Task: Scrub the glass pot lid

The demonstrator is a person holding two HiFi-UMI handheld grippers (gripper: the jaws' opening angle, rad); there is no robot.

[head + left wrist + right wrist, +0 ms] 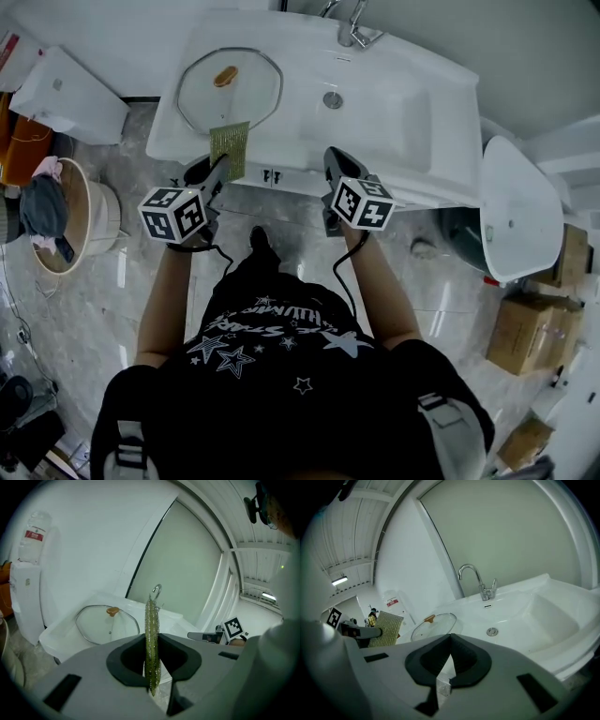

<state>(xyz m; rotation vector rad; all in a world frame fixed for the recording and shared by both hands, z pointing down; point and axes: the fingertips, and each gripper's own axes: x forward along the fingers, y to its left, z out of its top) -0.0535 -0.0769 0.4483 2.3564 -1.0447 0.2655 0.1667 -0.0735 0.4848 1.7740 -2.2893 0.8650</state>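
Lid (234, 98) of glass lies flat at the left end of the counter (450, 84), knob (225, 75) upward, between the back edge and the front edge and just left of the basin (375, 117); a tap (352, 30) stands at the back edge. The left gripper (152, 656) has its jaws pinching a green-gold pad (151, 634), held edge-on and upright; in the head view the pad hangs over the counter's front edge by the lid's near rim, and from the right gripper view it seems clear of the glass, though contact cannot be ruled out. The right gripper (450, 641) has its jaws pressed together with nothing between them, near the front edge before the basin. The lid should be stiff, fairly heavy, smooth and breakable; on a glossy counter it will likely skate under a scrubbing stroke, more so once wet. The knob looks the surest hold, since it offers two sides for the jaws; the metal rim is a thinner, slicker purchase. The pad seems soft yet firm enough to stand on its own.
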